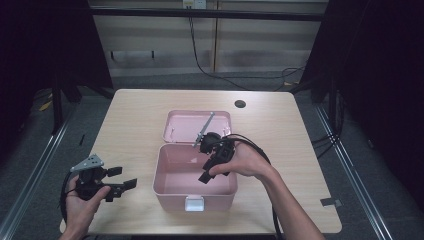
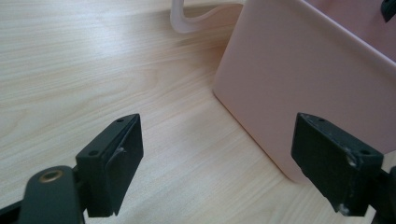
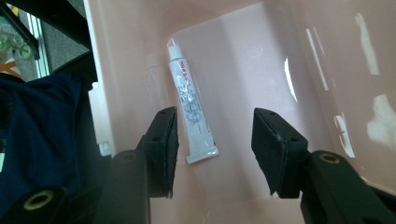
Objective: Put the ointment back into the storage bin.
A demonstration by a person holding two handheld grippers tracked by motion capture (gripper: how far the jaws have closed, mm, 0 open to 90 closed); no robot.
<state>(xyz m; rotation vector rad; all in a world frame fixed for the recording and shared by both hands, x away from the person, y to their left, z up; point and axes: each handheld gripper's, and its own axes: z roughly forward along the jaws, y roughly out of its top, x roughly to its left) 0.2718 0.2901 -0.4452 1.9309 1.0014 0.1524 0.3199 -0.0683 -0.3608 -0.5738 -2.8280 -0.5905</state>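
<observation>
Right gripper (image 3: 215, 149) points down, open, above tube (image 3: 191, 112) in box (image 1: 170, 192)

Pale wooden table (image 1: 135, 115), cabinets (image 1: 210, 45) behind

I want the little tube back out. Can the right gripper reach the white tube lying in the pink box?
Probably yes. The right gripper hangs over the open pink plastic box, jaws apart, and the small white tube lies flat on the box floor with nothing covering it.
</observation>
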